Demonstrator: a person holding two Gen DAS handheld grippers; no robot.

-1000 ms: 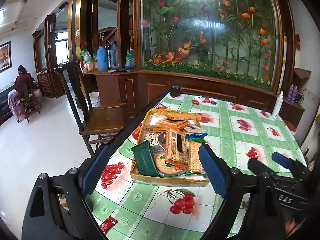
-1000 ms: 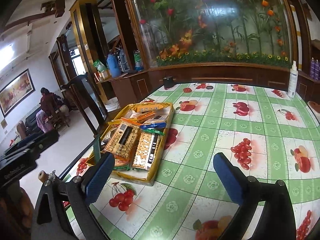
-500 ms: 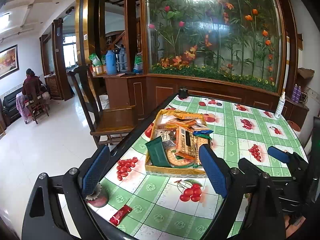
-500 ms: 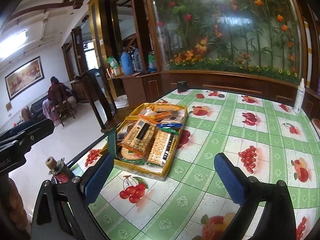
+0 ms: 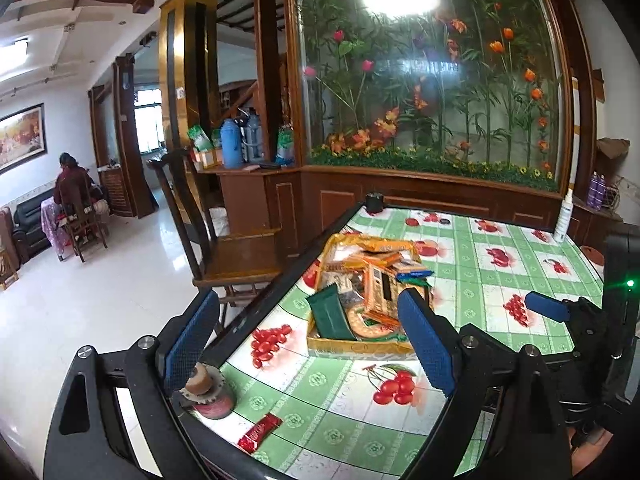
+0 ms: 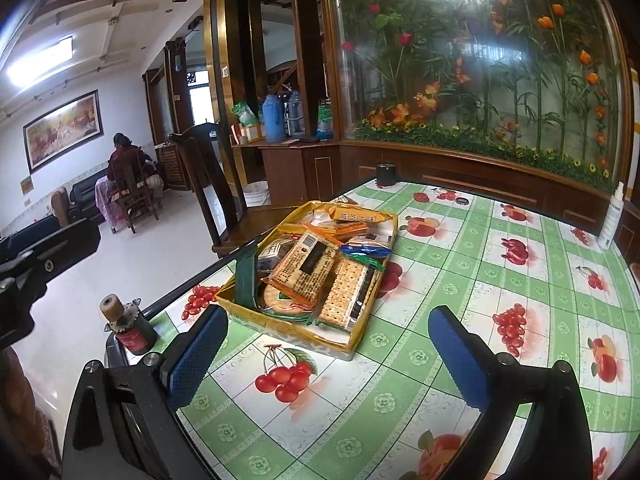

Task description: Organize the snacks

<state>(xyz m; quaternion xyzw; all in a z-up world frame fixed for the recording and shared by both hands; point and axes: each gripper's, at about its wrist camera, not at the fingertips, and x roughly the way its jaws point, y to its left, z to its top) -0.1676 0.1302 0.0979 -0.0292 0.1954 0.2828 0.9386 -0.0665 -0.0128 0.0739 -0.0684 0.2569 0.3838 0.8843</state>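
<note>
A yellow tray [image 5: 360, 347] full of cracker and biscuit packets [image 5: 378, 292] sits near the table's left edge; it also shows in the right wrist view [image 6: 288, 330], with packets [image 6: 308, 272] piled in it. A small red snack packet [image 5: 260, 432] lies on the tablecloth near the front corner. My left gripper [image 5: 310, 344] is open and empty, held back from the tray above the table's near corner. My right gripper [image 6: 324, 354] is open and empty, short of the tray's near end.
A small dark red bottle with a cork [image 6: 130, 326] stands at the table's front left corner, also in the left wrist view [image 5: 208, 394]. A wooden chair [image 5: 236, 252] stands left of the table. A white spray bottle [image 6: 612, 220] and a black cup [image 6: 386, 174] stand at the far edge.
Both grippers have pulled back and up from the tray, which now looks smaller and farther. The corner bottle and the red packet have come into view. Both stay open.
</note>
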